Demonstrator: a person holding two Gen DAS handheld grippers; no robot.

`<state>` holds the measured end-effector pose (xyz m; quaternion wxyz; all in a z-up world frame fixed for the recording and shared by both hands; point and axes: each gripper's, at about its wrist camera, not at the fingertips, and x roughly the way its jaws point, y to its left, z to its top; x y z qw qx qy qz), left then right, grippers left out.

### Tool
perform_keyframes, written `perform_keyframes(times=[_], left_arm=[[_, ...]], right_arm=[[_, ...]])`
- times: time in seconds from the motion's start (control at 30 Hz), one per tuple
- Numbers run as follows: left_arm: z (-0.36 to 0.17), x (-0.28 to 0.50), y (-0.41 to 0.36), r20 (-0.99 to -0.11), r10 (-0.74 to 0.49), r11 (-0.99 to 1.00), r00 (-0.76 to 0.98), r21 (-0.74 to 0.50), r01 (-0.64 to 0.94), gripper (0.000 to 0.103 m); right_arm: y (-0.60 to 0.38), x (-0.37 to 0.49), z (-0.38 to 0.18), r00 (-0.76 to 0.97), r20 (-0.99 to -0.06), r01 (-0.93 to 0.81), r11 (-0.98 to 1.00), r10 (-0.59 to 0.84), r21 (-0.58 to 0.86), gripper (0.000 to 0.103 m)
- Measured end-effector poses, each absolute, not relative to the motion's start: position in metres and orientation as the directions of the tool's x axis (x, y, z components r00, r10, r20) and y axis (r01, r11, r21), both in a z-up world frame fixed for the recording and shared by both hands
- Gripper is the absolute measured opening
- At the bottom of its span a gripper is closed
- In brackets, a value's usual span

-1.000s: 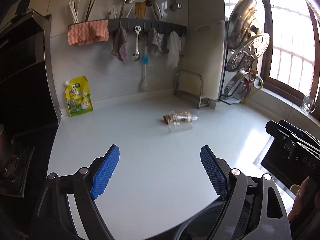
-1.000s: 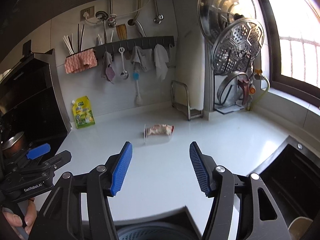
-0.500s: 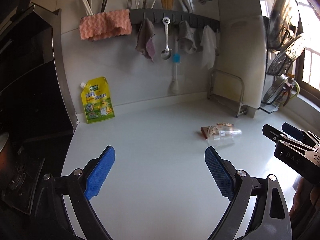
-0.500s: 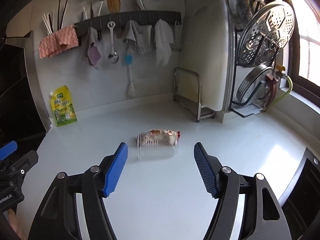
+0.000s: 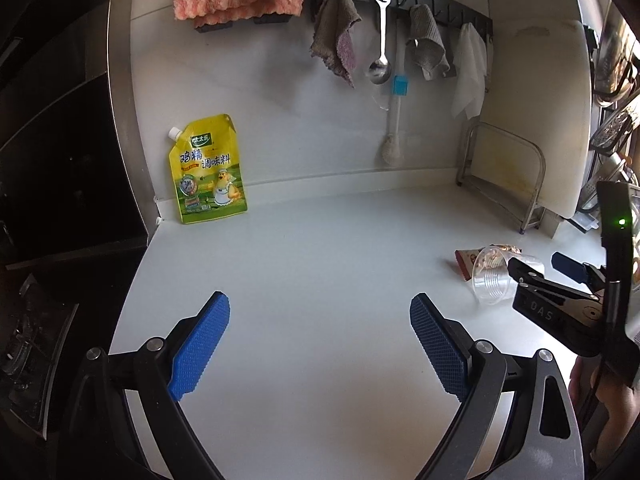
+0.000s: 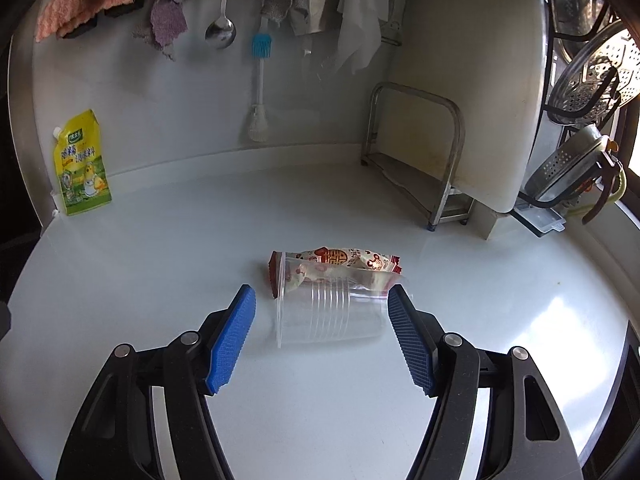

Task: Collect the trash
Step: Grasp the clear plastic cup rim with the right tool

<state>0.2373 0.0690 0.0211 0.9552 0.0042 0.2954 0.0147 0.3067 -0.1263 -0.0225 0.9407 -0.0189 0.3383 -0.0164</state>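
Note:
A clear plastic cup [image 6: 328, 312] lies on its side on the white counter [image 6: 160, 248], with a red-and-white snack wrapper [image 6: 340, 260] lying just behind it. My right gripper [image 6: 322, 320] is open, its blue pads on either side of the cup, not touching it. The cup [image 5: 490, 280] and wrapper [image 5: 466, 260] also show at the right of the left wrist view, with the right gripper [image 5: 536, 268] reaching at them. My left gripper [image 5: 320, 332] is open and empty over bare counter.
A yellow seasoning pouch [image 5: 208, 172] leans on the back wall by the dark stove hood [image 5: 60, 120]. Cloths, a ladle and a brush hang from a rail [image 6: 224, 12]. A cutting board in a metal stand [image 6: 452, 152] and a rack of steel lids [image 6: 580, 92] stand at the right.
Both grippers moved forward and lower over the counter. The right gripper closed in until its open pads flank the cup. The left gripper swung left toward the pouch.

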Motion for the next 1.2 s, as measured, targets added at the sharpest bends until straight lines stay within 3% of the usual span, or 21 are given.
perform_keyframes(times=[0.47, 0.57, 0.6, 0.7, 0.93, 1.2], left_arm=[[0.014, 0.243, 0.066, -0.572, 0.015, 1.000, 0.820, 0.017, -0.006, 0.090], [0.015, 0.242, 0.064, -0.569, 0.011, 1.000, 0.822, 0.018, 0.000, 0.090], [0.015, 0.241, 0.063, -0.568, 0.011, 1.000, 0.823, 0.019, 0.000, 0.091], [0.016, 0.241, 0.061, -0.568, 0.004, 1.000, 0.823, 0.017, 0.006, 0.091], [0.018, 0.241, 0.047, -0.564, -0.038, 0.999, 0.825, -0.001, 0.045, 0.091], [0.024, 0.254, 0.015, -0.569, -0.123, 0.992, 0.813, -0.040, 0.122, 0.091]], right_arm=[[-0.108, 0.347, -0.053, 0.707, -0.662, 0.111, 0.963, -0.250, -0.244, 0.065], [-0.110, 0.351, -0.055, 0.700, -0.663, 0.125, 0.960, -0.265, -0.252, 0.043], [-0.113, 0.353, -0.056, 0.689, -0.678, 0.122, 0.964, -0.255, -0.238, 0.029], [-0.124, 0.356, -0.062, 0.667, -0.712, 0.118, 0.975, -0.218, -0.188, 0.006], [-0.162, 0.336, -0.055, 0.700, -0.710, 0.123, 0.992, -0.080, 0.010, 0.005], [-0.214, 0.295, -0.033, 0.736, -0.677, 0.115, 0.985, 0.000, 0.125, 0.005]])
